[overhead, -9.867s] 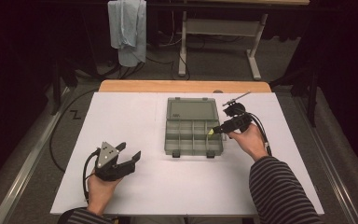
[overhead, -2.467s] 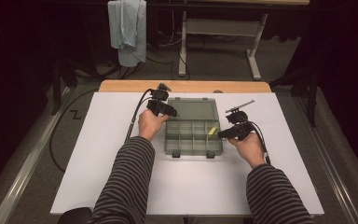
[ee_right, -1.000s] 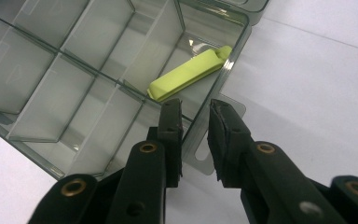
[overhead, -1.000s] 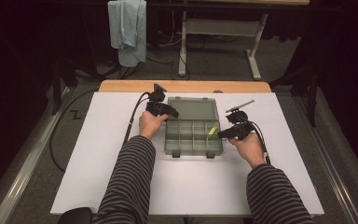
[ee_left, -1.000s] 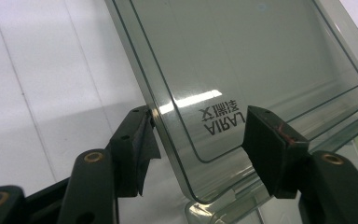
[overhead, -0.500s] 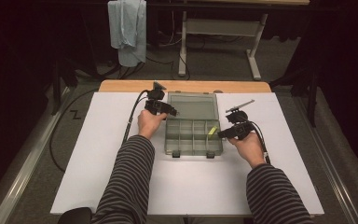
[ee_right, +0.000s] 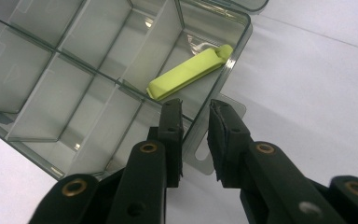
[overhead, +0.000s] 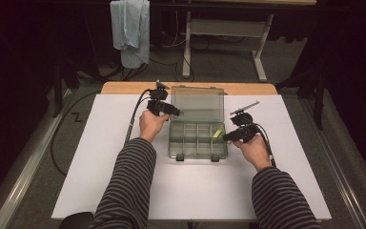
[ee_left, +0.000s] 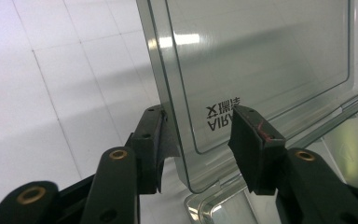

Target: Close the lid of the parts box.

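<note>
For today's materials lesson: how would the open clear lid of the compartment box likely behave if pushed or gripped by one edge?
The lid looks like thin, see-through plastic, so it is probably light and may flex a little. It stands raised on the box hinge, so a push would likely swing it. Its glossy surface may slip between the left claw pads.

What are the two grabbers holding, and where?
Right gripper pinches the box by its side wall. Left gripper straddles the lid's corner edge; its fingers have just been closing.

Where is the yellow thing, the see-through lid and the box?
Yellow thing [ee_right: 189,73], right gripper view, the middle of its flat side.
Lid [ee_left: 261,60], left gripper view, the middle of its clear panel.
Box [overhead: 198,155], high view, its front wall between the two latches.
</note>
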{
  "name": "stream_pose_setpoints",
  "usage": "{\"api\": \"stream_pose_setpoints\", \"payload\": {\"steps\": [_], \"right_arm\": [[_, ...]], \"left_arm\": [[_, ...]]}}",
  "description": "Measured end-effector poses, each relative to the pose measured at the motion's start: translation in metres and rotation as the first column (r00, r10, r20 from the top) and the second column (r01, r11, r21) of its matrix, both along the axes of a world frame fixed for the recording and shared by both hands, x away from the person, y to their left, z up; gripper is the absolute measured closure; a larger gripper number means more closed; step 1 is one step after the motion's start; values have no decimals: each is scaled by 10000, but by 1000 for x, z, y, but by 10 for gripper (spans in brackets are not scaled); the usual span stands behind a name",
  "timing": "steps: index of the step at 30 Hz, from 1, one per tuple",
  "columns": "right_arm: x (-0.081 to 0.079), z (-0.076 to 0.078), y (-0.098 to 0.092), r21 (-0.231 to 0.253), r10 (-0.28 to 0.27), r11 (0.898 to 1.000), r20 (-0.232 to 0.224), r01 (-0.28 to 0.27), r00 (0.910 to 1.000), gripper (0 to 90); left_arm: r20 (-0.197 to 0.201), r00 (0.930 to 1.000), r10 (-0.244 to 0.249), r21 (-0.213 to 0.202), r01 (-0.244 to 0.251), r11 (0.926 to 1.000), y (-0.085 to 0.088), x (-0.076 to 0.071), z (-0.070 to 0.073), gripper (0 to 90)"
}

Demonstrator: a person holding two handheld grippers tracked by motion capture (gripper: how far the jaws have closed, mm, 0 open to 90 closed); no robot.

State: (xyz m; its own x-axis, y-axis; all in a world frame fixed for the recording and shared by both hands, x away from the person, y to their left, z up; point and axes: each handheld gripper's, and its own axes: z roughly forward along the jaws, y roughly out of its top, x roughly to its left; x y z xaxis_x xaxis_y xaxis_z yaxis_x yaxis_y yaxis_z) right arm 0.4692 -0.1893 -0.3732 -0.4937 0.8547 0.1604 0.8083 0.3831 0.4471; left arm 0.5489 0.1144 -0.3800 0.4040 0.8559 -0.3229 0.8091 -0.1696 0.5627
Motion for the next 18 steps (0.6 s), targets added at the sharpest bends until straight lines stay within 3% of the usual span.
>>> {"api": "stream_pose_setpoints", "payload": {"steps": [18], "right_arm": [[0, 1, 1, -109, 25, 9999, -24, -25, 10000, 776]], "left_arm": [[587, 9974, -423, 658, 385, 9971, -2, -10, 11, 595]]}}
